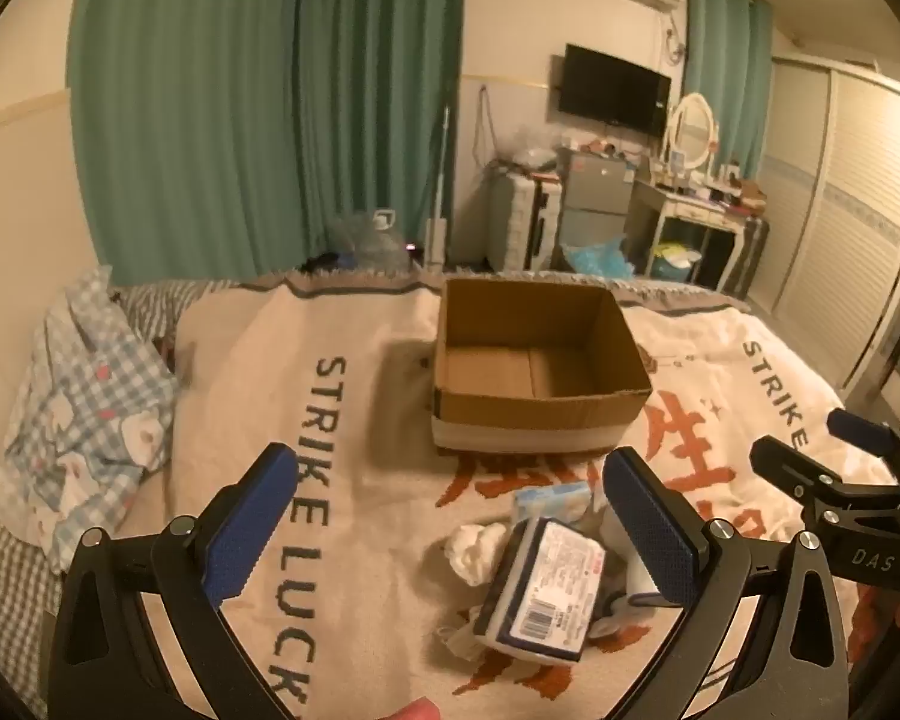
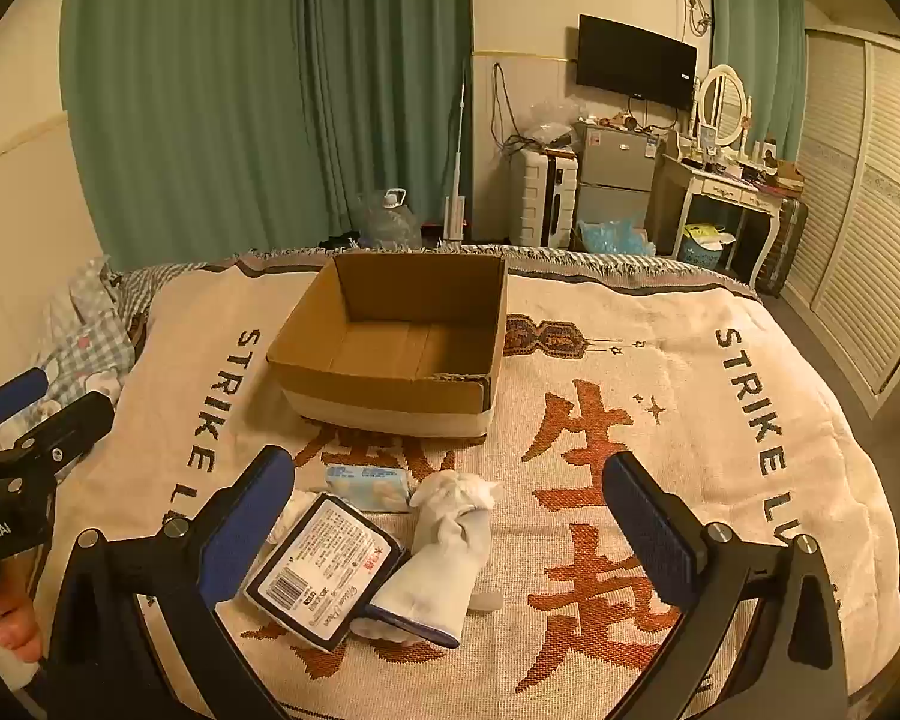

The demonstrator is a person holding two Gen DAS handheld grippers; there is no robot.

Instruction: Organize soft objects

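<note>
— Two grippers were up over the bed, and you had both spread as wide as they go. Your left gripper (image 1: 450,525) held nothing; between its blue pads (image 1: 249,525) I only saw blanket and the pile below.

— And what lay to the left of all that?

— At the far left edge, a checked quilt (image 1: 84,414) was bunched against the wall. Next came the woven blanket (image 2: 690,480) with the words STRIKE LUCK running down its side.

— Where were the soft things?

— You had them in a small heap on the blanket, near your grippers and on the near side of the cardboard box (image 2: 390,348). A flat pack with a barcode label (image 2: 324,570) lay tilted on top, a pale blue tissue pack (image 2: 369,487) sat just behind it, and a white sock (image 2: 450,546) lay touching the labelled pack on its right. Another crumpled white cloth (image 1: 474,549) peeked out at the pack's left.

— The box?

— Open on top, nothing inside it, standing apart from the heap.

— And your right gripper (image 2: 450,525)?

— Equally wide, empty, tipped down toward the sock and pack, touching neither.
</note>
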